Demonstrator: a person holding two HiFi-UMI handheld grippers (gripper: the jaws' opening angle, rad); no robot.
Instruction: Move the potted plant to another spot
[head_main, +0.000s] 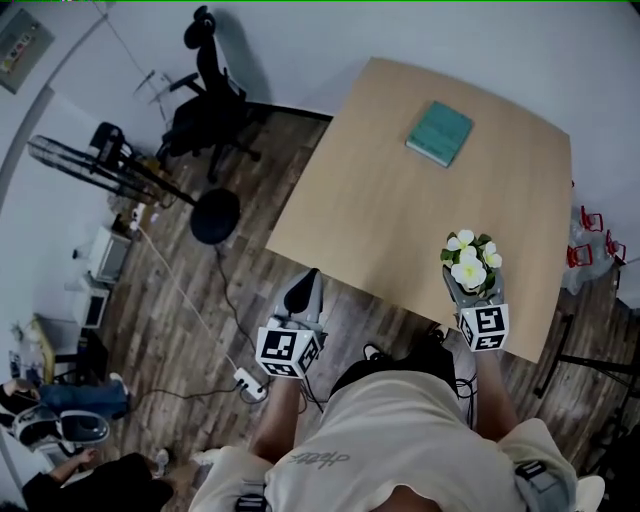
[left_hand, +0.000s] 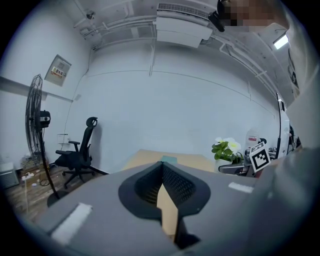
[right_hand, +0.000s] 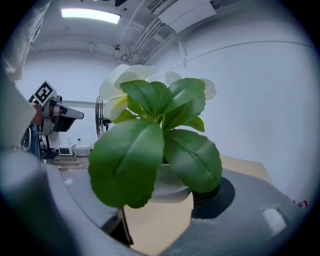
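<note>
The potted plant (head_main: 470, 266) has white flowers and broad green leaves in a small white pot (right_hand: 169, 183). It sits between the jaws of my right gripper (head_main: 473, 291), which is shut on the pot over the near right edge of the wooden table (head_main: 380, 210). In the right gripper view the leaves (right_hand: 160, 135) fill the middle and hide most of the jaws. My left gripper (head_main: 305, 290) hangs over the floor, just off the table's near left edge, its jaws together (left_hand: 162, 166) with nothing in them. From the left gripper view the plant (left_hand: 225, 150) shows at right.
A teal book (head_main: 440, 134) lies on the far part of the table. A black office chair (head_main: 208, 110) and a standing fan (head_main: 120, 165) are on the wooden floor to the left, with cables and a power strip (head_main: 250, 382) near my feet. Red items (head_main: 590, 235) sit right of the table.
</note>
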